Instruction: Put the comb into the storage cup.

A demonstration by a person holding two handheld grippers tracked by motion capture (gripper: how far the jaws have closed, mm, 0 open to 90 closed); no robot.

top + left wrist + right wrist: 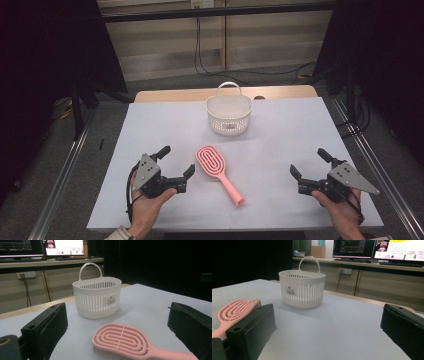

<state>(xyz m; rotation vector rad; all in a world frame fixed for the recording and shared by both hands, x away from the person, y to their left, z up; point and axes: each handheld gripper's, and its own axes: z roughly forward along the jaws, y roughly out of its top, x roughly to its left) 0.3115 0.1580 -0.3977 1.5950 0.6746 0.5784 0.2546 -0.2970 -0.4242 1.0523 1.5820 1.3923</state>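
High view: the left gripper [176, 161] rests on the table [280, 150], jaws apart, with the brush [218, 172] just to its right. The right gripper [309, 163], jaws also apart, sits well right of the brush. The basket [229, 114] stands beyond both.

Left gripper view: the brush [125, 341] lies between the spread jaws, the basket [97, 298] behind it.

Right gripper view: the brush [234, 311] shows behind the left jaw; the basket [301, 287] is ahead.
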